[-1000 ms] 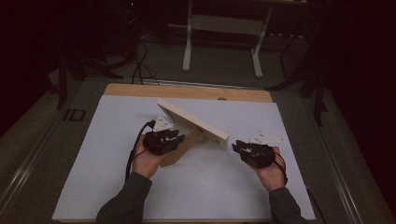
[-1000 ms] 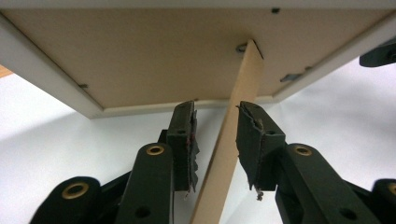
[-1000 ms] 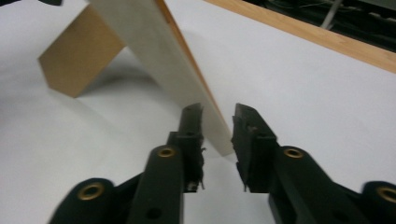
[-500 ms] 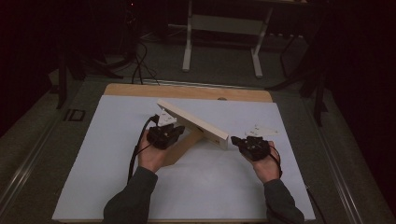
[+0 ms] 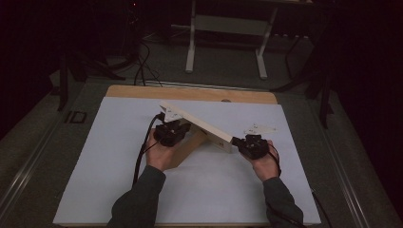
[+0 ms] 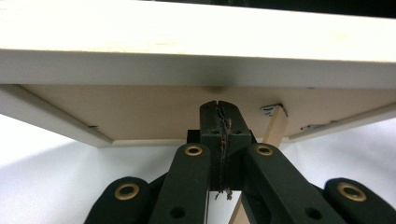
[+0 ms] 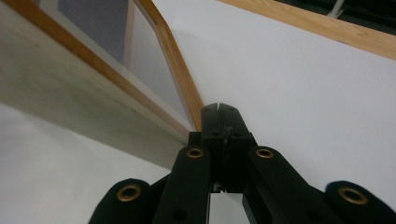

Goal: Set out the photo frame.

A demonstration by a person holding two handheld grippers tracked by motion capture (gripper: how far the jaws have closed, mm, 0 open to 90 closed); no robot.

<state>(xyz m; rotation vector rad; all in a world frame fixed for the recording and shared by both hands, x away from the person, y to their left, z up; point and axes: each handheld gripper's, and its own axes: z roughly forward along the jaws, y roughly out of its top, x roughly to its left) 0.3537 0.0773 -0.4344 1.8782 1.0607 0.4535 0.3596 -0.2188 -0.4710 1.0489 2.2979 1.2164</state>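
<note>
Centrally, flat pale wooden frame (image 5: pixel 199 124) tilted, smooth white tabletop (image 5: pixel 119 156)

Frame (image 5: pixel 197 124): pale, smooth wood with a glossy glass pane. Table (image 5: pixel 142 92): light wood edge under a matt white sheet (image 5: pixel 209 190). Hand-held gripper (image 6: pixel 218 112): matt black plastic, brass-coloured rivets.

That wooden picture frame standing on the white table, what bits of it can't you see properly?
- The pale wooden picture frame in the high view: whatever sits behind its glass faces away from the camera.
- Its thin wooden back stand in the left gripper view: the shut left gripper covers the lower part.
- The frame's far end in the right gripper view: cut off by the picture's top edge.
- The right gripper tip in the high view: too small to tell if it touches.
</note>
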